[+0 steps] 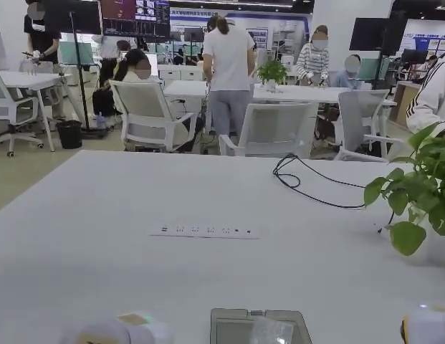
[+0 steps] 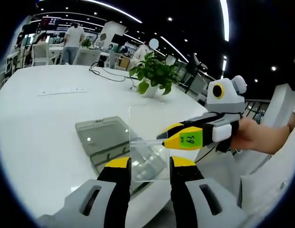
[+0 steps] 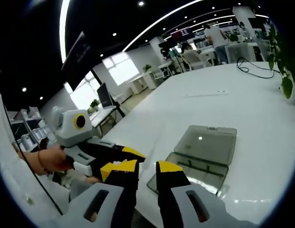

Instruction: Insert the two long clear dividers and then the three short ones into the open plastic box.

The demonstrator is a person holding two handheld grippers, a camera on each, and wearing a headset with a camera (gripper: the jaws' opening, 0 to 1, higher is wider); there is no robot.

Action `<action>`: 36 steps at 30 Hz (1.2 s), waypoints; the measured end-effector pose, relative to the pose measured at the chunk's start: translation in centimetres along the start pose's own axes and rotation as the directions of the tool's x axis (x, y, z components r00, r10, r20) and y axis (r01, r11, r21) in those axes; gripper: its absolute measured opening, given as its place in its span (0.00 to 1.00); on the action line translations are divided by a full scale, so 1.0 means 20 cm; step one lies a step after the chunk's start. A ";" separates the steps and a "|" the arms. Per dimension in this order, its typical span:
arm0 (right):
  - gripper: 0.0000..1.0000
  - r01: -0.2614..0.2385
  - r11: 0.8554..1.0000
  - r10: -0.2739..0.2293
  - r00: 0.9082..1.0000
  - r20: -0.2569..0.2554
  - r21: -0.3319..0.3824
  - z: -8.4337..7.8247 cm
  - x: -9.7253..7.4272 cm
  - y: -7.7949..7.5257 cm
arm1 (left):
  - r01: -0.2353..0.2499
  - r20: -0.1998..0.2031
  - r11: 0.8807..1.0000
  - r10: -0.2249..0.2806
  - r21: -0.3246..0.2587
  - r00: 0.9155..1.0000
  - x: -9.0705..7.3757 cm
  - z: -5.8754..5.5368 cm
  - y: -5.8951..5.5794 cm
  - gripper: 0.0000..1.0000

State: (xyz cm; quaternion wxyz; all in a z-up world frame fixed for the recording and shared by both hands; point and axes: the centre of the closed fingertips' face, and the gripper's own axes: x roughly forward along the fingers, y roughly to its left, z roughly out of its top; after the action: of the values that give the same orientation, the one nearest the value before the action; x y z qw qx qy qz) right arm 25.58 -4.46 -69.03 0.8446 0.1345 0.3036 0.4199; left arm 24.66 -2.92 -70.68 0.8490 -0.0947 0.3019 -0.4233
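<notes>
Slipping looks the main risk: the right claw [image 2: 165, 137] pinches the clear divider [image 2: 147, 128] by one thin edge, at 3 o'clock from the open box [image 2: 102, 137] on the bench [image 2: 42, 118]. The left claw [image 2: 151, 164] straddles its lower end, and whether it grips I cannot tell, so the sheet could twist and miss its slot. The left gripper view reveals the sheet plainly, while the right gripper view looks into the box.

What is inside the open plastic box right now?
No divider stands in the open plastic box as far as shows; the clear divider held before it covers part of its tray.
</notes>
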 end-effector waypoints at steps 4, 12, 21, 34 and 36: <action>0.14 0.004 1.000 -0.004 1.000 -0.005 0.019 -0.01 0.01 0.00 | 0.004 0.000 1.000 -0.004 0.014 1.000 0.00 0.00 -0.01 0.30; 0.08 0.032 0.997 -0.033 0.999 0.007 0.063 -0.01 0.02 0.00 | -0.001 0.004 1.000 0.001 0.018 1.000 0.01 0.01 -0.01 0.31; 0.07 0.040 0.995 -0.040 0.999 -0.009 0.089 -0.02 0.01 -0.02 | 0.020 0.002 1.000 -0.020 0.018 1.000 0.02 0.01 -0.03 0.31; 0.07 0.048 0.993 -0.047 0.999 -0.015 0.106 0.02 -0.01 -0.05 | 0.040 0.006 0.998 -0.041 0.052 0.999 -0.03 -0.02 0.01 0.37; 0.07 0.056 0.993 -0.054 0.998 -0.015 0.108 0.03 -0.02 -0.06 | 0.043 0.007 0.997 -0.044 0.065 0.999 -0.04 -0.03 0.02 0.39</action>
State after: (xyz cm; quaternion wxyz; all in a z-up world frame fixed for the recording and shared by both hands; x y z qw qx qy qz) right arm 26.48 -5.55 -68.92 0.8455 0.1692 0.3347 0.3802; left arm 24.17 -2.03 -70.87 0.8434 -0.0755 0.2825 -0.4507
